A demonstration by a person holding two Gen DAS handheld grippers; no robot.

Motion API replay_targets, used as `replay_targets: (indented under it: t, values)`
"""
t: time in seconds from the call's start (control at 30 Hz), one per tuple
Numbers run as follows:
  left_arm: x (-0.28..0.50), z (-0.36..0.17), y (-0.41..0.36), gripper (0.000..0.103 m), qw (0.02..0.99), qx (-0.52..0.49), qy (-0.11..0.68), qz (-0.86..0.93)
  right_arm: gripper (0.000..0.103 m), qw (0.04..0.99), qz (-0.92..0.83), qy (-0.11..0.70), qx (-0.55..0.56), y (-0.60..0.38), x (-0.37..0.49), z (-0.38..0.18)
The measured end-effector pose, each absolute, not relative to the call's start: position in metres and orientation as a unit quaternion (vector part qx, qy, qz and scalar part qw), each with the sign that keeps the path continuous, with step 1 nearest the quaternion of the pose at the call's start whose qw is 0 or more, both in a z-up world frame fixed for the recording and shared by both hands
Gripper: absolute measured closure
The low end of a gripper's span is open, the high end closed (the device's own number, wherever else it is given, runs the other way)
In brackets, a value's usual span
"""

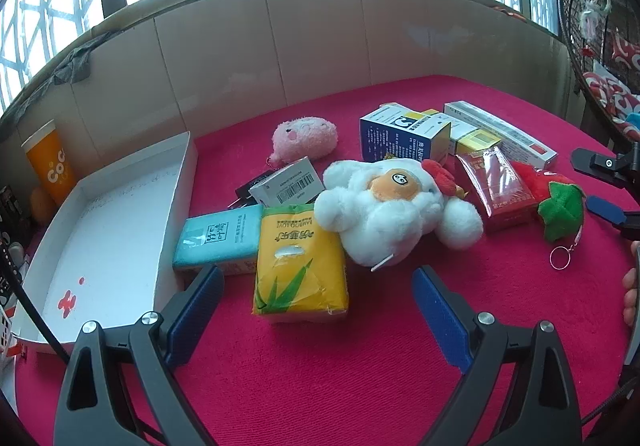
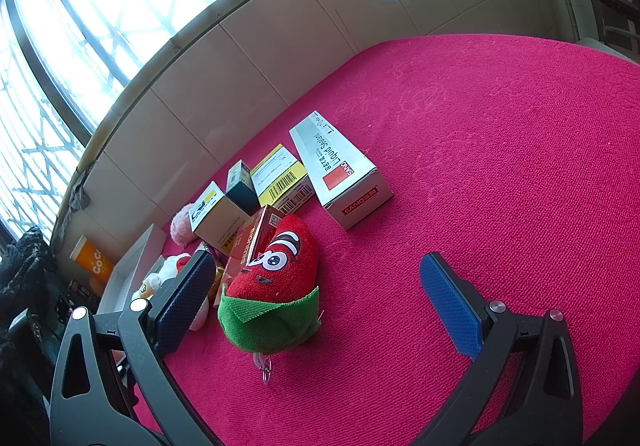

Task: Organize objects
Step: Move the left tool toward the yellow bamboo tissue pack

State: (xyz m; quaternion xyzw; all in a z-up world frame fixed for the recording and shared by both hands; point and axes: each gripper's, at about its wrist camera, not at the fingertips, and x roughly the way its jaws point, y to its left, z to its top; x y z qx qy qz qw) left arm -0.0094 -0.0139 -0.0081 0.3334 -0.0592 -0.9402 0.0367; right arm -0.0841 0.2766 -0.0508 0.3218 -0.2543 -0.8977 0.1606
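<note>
We judge step: approach before first pick; white tray (image 1: pixel 120 206) at left holds nothing yet. Left claw (image 1: pixel 320 298) spread wide, empty, hovering just short of yellow tissue pack (image 1: pixel 300 262). Right claw (image 2: pixel 320 298) also wide, empty; strawberry plush (image 2: pixel 276 286) between its pads, untouched. Next we need: descend, straddle pack, close, carry left to tray. Pack soft, glossy film, bamboo-leaf print; lies on red tabletop (image 1: pixel 360 366), beside teal tissue pack (image 1: pixel 220 238), touching white plush (image 1: pixel 384 210).

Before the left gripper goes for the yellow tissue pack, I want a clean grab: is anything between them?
Nothing visible. The left gripper is open, and the yellow tissue pack lies just ahead between its fingers. The white plush and the teal tissue pack crowd its far end.
</note>
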Motion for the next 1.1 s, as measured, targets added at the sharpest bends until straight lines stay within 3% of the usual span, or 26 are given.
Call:
replay_targets:
  t: [0.73, 1.1]
  values:
    - [-0.034, -0.032, -0.026, 0.007, 0.055, 0.419, -0.035, -0.906, 0.000, 0.157, -0.898, -0.251, 0.326, 0.276, -0.085, -0.050]
    - [-0.035, -0.032, -0.028, 0.007, 0.051, 0.425, -0.027, -0.903, 0.000, 0.137, -0.917, -0.113, 0.357, 0.216, -0.090, -0.032]
